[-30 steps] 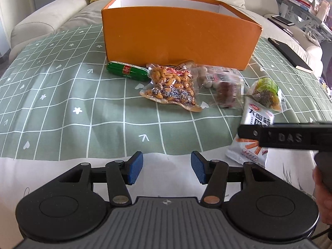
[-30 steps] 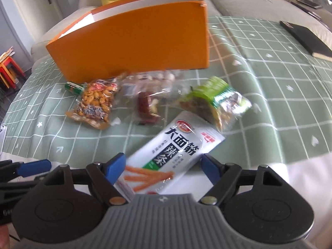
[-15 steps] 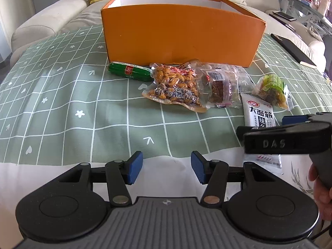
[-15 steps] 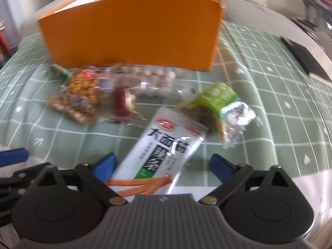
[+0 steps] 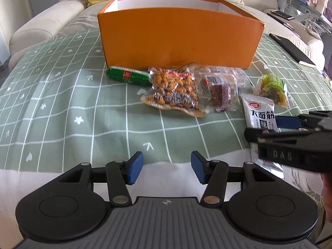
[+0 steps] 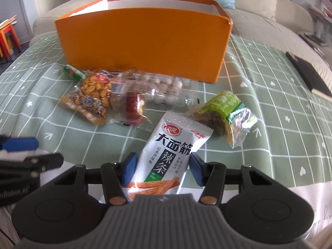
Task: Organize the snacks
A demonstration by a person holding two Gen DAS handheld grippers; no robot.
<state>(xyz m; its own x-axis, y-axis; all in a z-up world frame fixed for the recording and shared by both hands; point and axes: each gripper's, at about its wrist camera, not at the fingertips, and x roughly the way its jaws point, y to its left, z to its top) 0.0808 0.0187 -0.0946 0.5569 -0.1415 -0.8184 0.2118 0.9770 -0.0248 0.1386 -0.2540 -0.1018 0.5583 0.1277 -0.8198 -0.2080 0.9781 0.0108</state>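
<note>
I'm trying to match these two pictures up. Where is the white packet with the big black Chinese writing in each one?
Left wrist view: the white packet lies at the right, partly hidden behind the right tongs.
Right wrist view: the white packet lies bottom centre, between the fingers of the right tongs.
Shared landmark: the orange box stands behind the snacks in both.

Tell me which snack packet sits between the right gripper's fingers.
The white spicy-strip packet with black Chinese lettering. It alone lies between the right gripper fingers; the peanut pack, green packet and sausage lie farther off.
</note>
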